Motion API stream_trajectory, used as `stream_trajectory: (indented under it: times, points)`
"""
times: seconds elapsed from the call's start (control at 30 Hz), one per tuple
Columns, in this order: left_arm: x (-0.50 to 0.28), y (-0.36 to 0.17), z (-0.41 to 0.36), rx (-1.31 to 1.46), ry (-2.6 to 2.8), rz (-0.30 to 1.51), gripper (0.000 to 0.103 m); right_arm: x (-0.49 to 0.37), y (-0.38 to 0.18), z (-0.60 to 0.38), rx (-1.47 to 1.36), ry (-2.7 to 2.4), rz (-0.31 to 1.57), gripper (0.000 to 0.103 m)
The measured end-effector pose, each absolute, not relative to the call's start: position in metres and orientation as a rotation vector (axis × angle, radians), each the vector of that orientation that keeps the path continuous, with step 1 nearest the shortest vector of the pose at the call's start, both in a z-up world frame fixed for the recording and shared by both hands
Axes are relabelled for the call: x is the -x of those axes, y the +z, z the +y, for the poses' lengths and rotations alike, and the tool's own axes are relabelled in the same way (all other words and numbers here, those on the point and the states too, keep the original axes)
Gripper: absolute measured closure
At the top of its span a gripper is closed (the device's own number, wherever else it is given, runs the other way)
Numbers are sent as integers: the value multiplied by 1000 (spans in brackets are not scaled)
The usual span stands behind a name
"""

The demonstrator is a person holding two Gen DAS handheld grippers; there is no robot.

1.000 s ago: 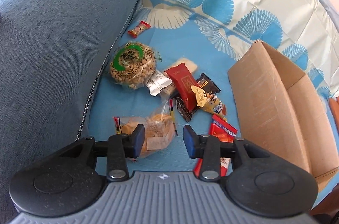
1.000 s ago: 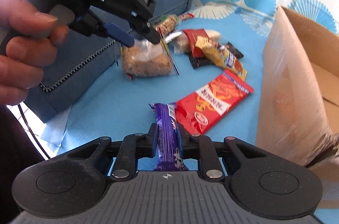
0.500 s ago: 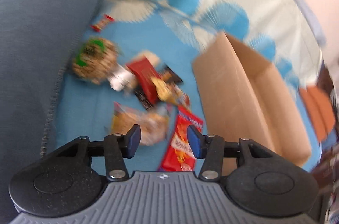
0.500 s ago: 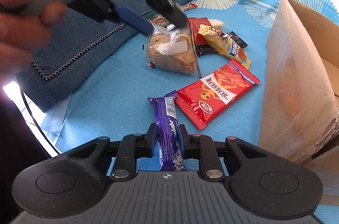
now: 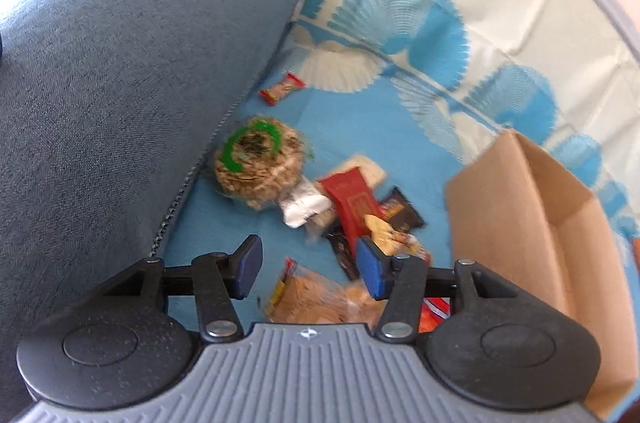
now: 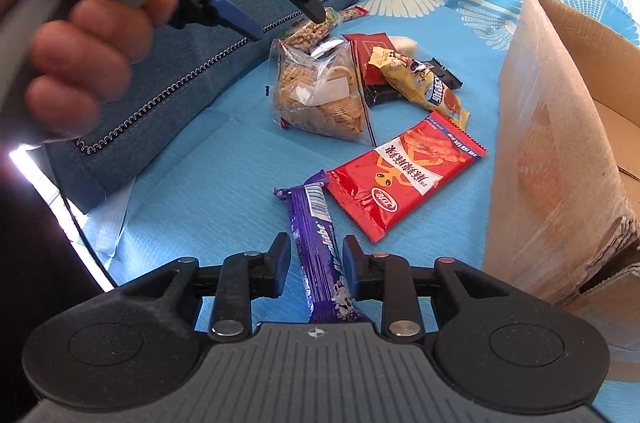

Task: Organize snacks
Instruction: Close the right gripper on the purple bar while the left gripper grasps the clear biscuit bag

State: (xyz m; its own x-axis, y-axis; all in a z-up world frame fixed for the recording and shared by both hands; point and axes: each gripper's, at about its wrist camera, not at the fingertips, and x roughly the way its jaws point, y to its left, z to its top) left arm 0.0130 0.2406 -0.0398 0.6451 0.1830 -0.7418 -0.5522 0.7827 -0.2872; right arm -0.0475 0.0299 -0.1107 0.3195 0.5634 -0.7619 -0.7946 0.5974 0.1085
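Note:
Snacks lie on a blue cloth [image 6: 192, 183] beside an open cardboard box [image 6: 552, 143]. My right gripper [image 6: 316, 265] is open, its pads either side of a purple chocolate bar [image 6: 320, 247] that lies on the cloth. A red snack pack [image 6: 404, 179] lies just beyond it. A clear bag of biscuits [image 6: 320, 95] sits farther off. My left gripper [image 5: 308, 265] is open and empty, held above the biscuit bag [image 5: 320, 299]; it also shows in the right wrist view [image 6: 276, 11]. A round nut cake [image 5: 256, 163] lies by the cushion.
A blue sofa cushion [image 5: 100, 83] borders the cloth on the left. A pile of small packs [image 5: 360, 207] lies between the nut cake and the box [image 5: 532, 223]. A small red candy [image 5: 282, 89] lies at the back. A hand [image 6: 80, 43] holds the left gripper.
My right gripper has opened and let go of the purple bar, which now lies on the cloth. My left gripper has swung about above the snacks and opened wider.

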Motion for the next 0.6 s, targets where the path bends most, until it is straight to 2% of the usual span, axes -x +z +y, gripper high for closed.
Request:
stream_trajectory:
  times: [0.2,0.37,0.4,0.5,0.6]
  points:
    - [-19,-52,245,521,397,859,47,46,-112,30,319,893,865,70]
    - [1,-55,248,511,259,922,68,46,-115,29,330,894,870,69]
    - [5,-57,248,523,219,938,69,46,-115,28,330,895,869,69]
    - [17,-53,247,473,207,914,69,47,-114,28,328,896,869,69]
    - [24,-47,256,541,253,850,67,49,-111,29,320,897,863,69]
